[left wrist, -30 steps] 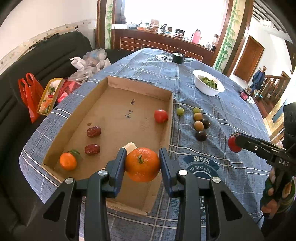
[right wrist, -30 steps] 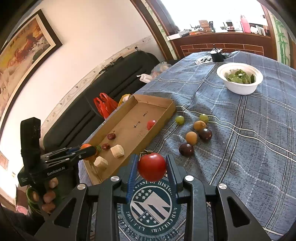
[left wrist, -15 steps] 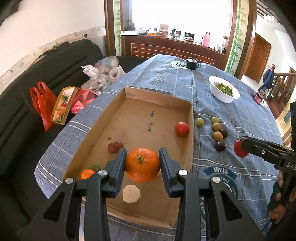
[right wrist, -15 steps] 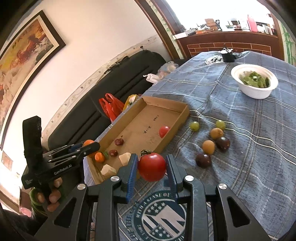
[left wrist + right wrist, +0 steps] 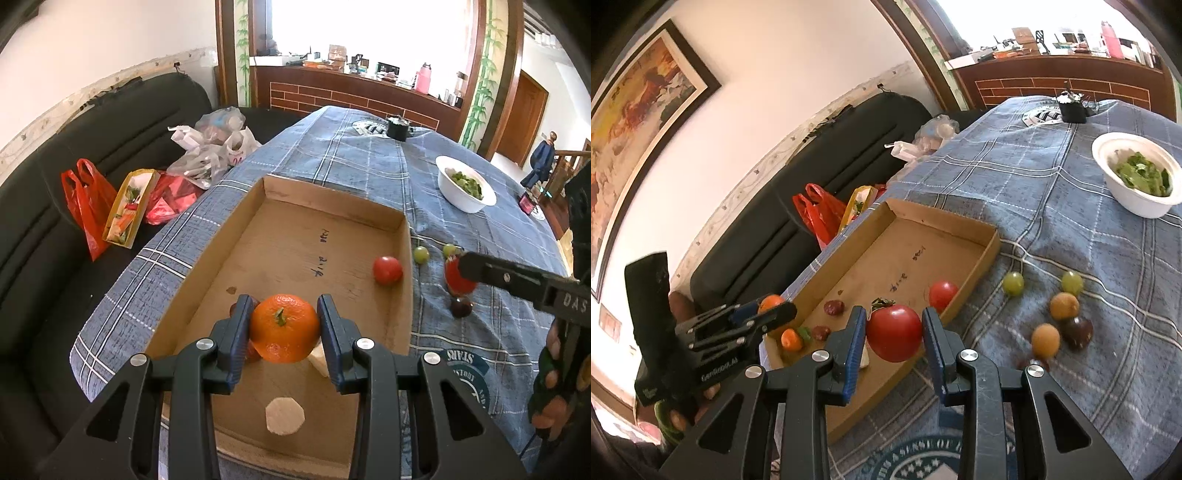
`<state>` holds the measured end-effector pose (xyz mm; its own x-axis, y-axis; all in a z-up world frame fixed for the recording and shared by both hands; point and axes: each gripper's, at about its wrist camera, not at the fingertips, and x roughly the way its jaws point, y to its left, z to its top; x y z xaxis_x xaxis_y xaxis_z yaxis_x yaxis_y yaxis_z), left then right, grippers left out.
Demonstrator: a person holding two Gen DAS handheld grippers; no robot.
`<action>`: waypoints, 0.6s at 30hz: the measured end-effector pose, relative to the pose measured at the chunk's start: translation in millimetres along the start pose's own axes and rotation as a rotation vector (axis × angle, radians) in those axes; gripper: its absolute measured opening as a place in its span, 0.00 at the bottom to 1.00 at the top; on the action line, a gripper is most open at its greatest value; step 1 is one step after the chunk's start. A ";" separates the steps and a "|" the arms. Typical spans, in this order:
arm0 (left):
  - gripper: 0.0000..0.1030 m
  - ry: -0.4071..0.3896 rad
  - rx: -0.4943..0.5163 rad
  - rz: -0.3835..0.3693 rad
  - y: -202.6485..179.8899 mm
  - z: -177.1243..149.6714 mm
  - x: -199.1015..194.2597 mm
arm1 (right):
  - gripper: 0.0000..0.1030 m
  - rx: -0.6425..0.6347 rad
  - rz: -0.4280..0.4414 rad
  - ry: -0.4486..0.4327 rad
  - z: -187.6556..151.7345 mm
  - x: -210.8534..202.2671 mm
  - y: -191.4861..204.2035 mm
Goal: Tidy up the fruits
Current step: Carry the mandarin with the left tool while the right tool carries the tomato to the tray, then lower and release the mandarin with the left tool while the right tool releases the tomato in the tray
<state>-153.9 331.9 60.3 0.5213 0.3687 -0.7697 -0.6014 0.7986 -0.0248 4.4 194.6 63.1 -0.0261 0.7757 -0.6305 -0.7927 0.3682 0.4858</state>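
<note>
Daylight pours from the blown-out window point(image 5: 373, 33) ahead of me, leaving the table point(image 5: 369, 162) evenly bright with soft shadows, while the fisheye bends both views into dark corners and slightly blurs the painting point(image 5: 639, 122).

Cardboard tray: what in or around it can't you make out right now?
- Left wrist view: the held orange and left gripper hide the dark red fruits behind them in the tray.
- Right wrist view: the tomato and right gripper cover the tray's near right corner.
- Handwriting on the tray floor: too small to read.
</note>
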 end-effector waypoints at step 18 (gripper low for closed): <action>0.33 0.156 -0.020 0.002 -3.2 30.5 83.8 | 0.31 0.009 -0.155 0.098 47.7 97.2 -17.5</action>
<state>-89.8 374.8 15.3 0.4202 0.2906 -0.8596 -0.6150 0.7878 -0.0342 44.9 287.9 22.1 0.0359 0.6558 -0.7541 -0.7863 0.4843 0.3837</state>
